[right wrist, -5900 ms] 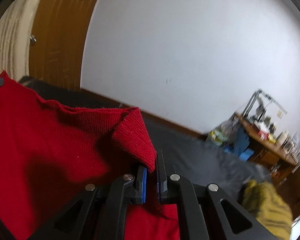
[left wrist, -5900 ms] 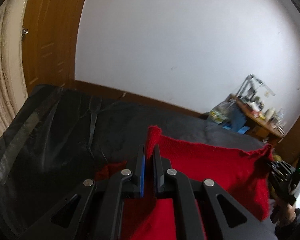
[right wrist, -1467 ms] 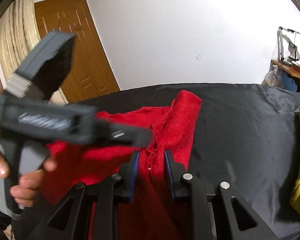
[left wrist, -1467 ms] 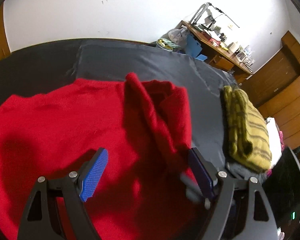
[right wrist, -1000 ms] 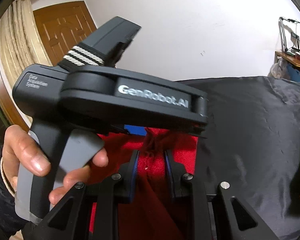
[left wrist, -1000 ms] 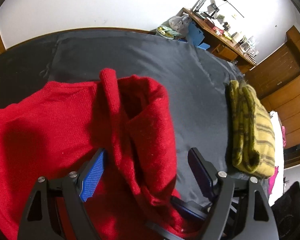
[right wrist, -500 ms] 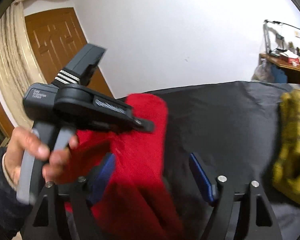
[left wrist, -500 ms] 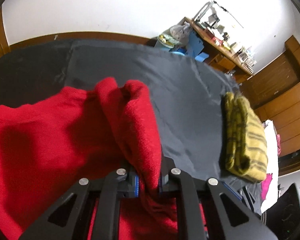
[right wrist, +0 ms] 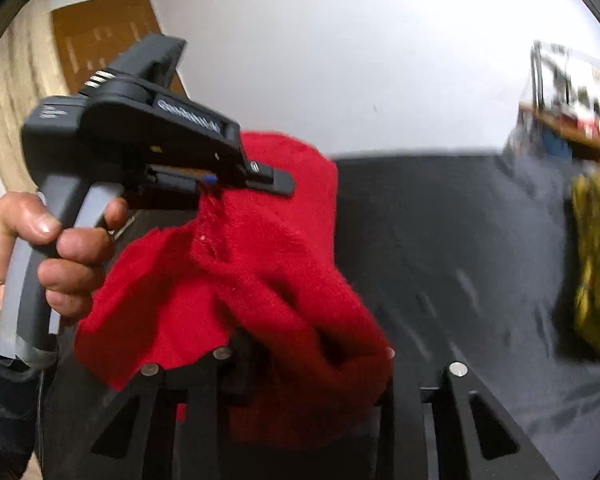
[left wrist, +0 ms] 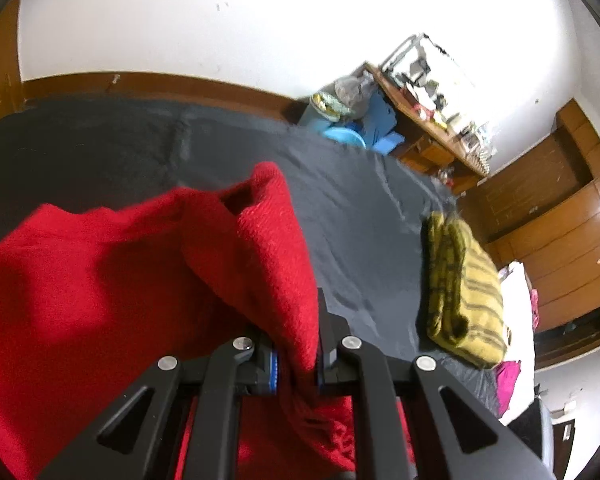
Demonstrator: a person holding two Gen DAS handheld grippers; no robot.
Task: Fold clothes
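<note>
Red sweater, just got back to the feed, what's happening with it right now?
A person is folding the red sweater on a bed with a dark cover. The left hand-held gripper is shut on a bunched fold of it, lifted off the bed. The right hand-held gripper has sweater fabric draped between its jaws, which are closing; its pads are hidden by the cloth. A yellow striped garment lies already folded to the right.
</note>
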